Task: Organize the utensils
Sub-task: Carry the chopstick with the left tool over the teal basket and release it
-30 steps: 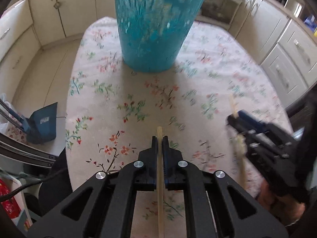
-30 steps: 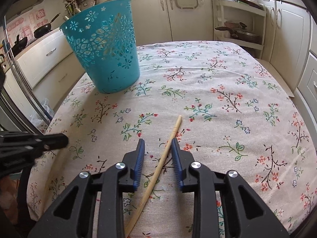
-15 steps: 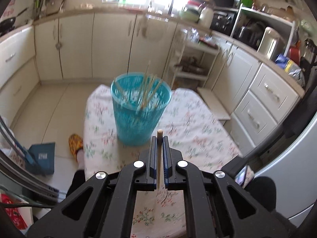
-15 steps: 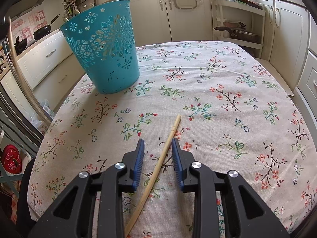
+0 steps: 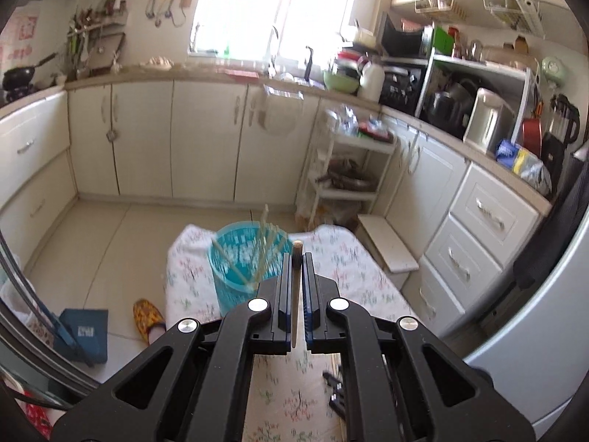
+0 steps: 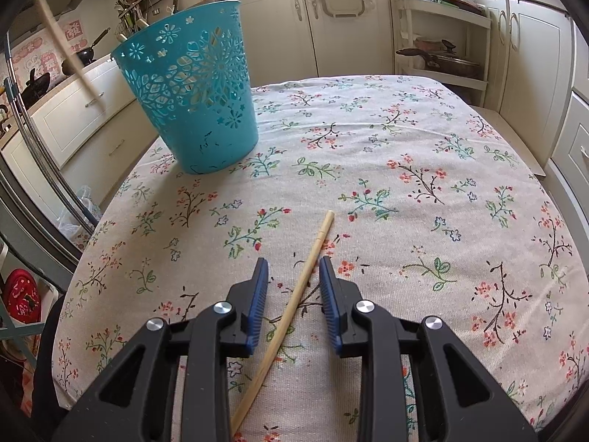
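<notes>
Left tool [image 5: 296, 261] is clamped on a wooden chopstick [image 5: 295, 294], high above the teal basket [image 5: 239, 269]. Right tool [image 6: 293, 276] stands parted astride a second chopstick [image 6: 294, 294] lying on the floral surface [image 6: 405, 147], pads clear of it.

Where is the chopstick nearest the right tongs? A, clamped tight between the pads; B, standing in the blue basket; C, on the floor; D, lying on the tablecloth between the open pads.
D: the chopstick lies flat on the floral tablecloth, in the gap of the right tongs, whose pads stand clear of it.
</notes>
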Tool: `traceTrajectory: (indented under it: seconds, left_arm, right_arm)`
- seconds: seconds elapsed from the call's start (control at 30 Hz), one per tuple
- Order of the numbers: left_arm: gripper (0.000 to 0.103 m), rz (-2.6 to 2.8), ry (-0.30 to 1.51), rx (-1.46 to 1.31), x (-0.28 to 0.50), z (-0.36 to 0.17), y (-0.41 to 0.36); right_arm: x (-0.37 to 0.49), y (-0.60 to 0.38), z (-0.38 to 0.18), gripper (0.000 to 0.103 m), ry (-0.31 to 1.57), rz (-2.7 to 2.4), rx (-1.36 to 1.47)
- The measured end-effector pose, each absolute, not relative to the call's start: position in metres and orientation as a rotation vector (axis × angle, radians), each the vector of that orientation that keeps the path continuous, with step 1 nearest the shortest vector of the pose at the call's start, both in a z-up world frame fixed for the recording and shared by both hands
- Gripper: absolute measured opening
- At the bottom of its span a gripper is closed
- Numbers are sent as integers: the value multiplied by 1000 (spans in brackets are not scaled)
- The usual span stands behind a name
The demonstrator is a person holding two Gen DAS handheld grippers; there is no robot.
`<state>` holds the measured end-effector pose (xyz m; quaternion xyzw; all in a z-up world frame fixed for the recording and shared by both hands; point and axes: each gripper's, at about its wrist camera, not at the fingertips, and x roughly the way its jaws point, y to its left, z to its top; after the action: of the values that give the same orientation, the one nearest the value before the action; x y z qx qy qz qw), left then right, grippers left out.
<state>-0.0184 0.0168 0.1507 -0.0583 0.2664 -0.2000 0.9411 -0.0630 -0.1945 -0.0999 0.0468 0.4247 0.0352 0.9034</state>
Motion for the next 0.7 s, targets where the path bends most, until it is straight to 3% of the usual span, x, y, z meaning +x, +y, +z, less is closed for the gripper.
traceTrajectory:
  seconds: [0.33, 0.5, 0.7]
  left_arm:
    - [5, -334, 392, -180, 11, 191, 27]
    - [5, -252, 322, -130, 44, 174, 11]
    - [5, -194, 425, -77, 102, 125, -14]
  right_arm:
    - [-61, -192, -100, 34, 877, 80, 98]
    - [-59, -192, -100, 35, 881, 85, 98]
    - [-59, -193, -101, 35, 884, 92, 107]
